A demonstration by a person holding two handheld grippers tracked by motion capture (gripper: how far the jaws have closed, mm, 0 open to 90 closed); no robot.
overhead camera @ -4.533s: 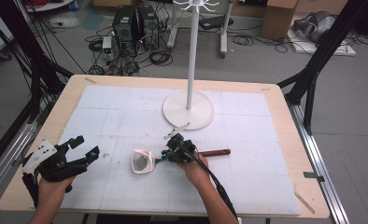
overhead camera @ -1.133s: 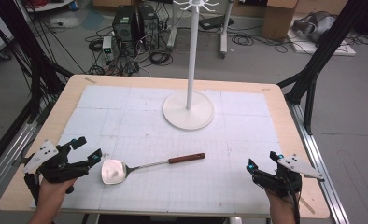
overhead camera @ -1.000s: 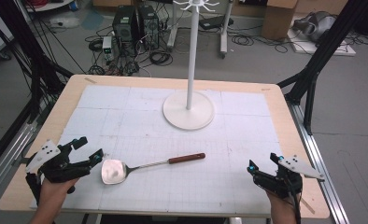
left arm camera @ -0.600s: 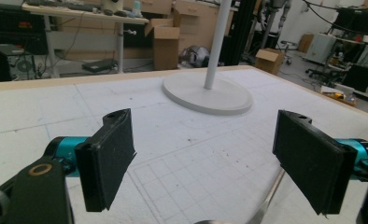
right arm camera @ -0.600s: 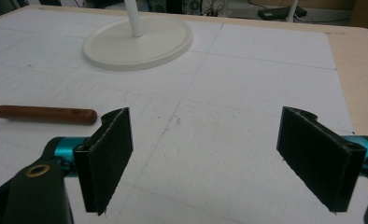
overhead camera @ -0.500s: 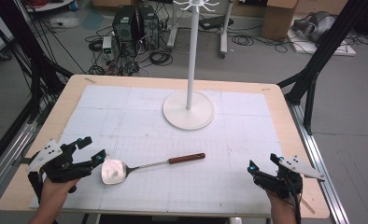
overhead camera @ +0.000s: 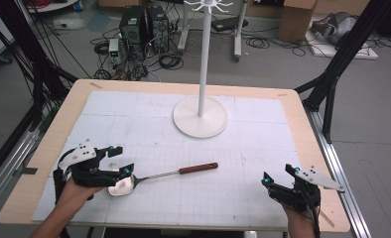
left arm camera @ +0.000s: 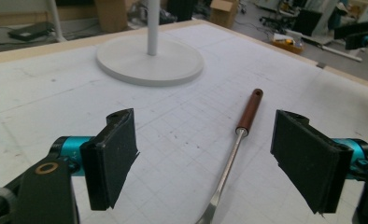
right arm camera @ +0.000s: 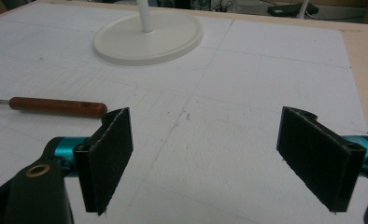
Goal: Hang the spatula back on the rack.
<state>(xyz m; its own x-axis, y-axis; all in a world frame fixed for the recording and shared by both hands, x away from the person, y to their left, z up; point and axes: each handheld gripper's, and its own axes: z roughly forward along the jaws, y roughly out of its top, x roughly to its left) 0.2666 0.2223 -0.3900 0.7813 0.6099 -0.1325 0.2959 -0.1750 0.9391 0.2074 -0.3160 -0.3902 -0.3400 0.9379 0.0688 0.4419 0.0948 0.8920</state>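
One metal spatula [overhead camera: 149, 177] lies flat on the white gridded mat [overhead camera: 149, 109], near the front edge of the table [overhead camera: 307, 124] and left of centre. It has a pale, shiny blade at its left end, a thin silver shaft, and a reddish-brown wooden handle [overhead camera: 198, 168] pointing right and slightly away.

At the left, a person's left hand [overhead camera: 74, 191] comes in from the bottom edge and holds the left gripper [overhead camera: 118, 159] low and nearly level, aimed right. Its jaws stand spread wide, having just closed a little, and nothing is pinched. In the high view its tips sit over the blade end; in the left gripper view the shaft runs up between the two black pads [left arm camera: 112, 156] without touching either.

Behind the centre of the mat stands one white stand [overhead camera: 200, 115], a round flat base with a thin upright pole.

At the right, the right gripper [overhead camera: 278, 176] rests near the table's front corner, held low and aimed left toward the spatula, well apart from the handle. Its jaws are spread wide and empty over bare mat.

Counted: one spatula, one stand, two grippers.
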